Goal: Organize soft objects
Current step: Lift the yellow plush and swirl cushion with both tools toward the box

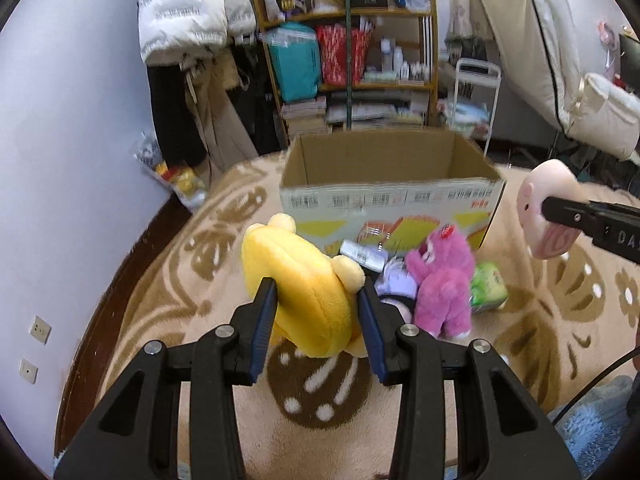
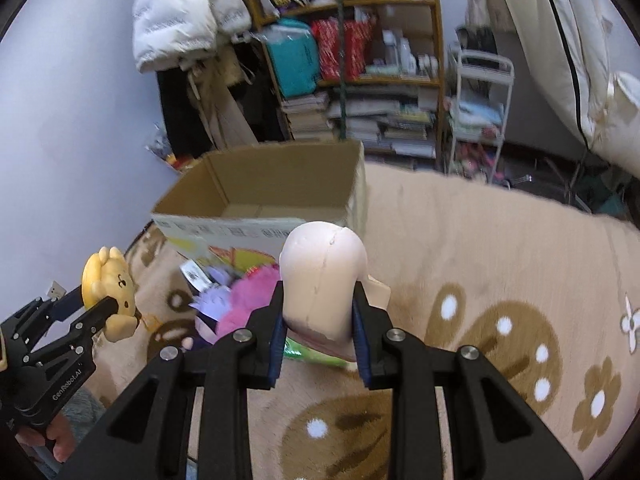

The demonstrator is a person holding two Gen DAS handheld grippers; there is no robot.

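Soft toys are split between the two grippers and the carpet (image 1: 540, 340), with one cardboard box (image 1: 390, 204) standing open on the carpet behind them. The part of the box's inside that shows is bare brown cardboard; in the right wrist view a stretch of its bottom is visible with nothing on it, while the near corners are hidden by the front wall.

The left gripper (image 1: 318, 312) has its fingers clenched on one yellow plush toy (image 1: 296, 284), held clear above the carpet in front of the box. The right gripper (image 2: 318, 314) has its fingers clenched on one pale pink plush toy (image 2: 322, 276), also lifted off the carpet, to the right of the box's front corner.

On the carpet, just in front of the box's printed wall, lies a small heap: one bright pink plush bear (image 1: 440, 280), sitting upright; one purple and white soft item (image 1: 394, 282) touching its left side, with something dark beneath it that is too hidden to make out; one green packet (image 1: 488, 286) against its right side; and one white packet with a printed label (image 1: 362, 255) leaning near the box wall.

Behind the box stands one wooden shelf (image 1: 430, 52) crowded with books, bags and bottles, and one white puffy jacket (image 1: 180, 12) hangs to its left.
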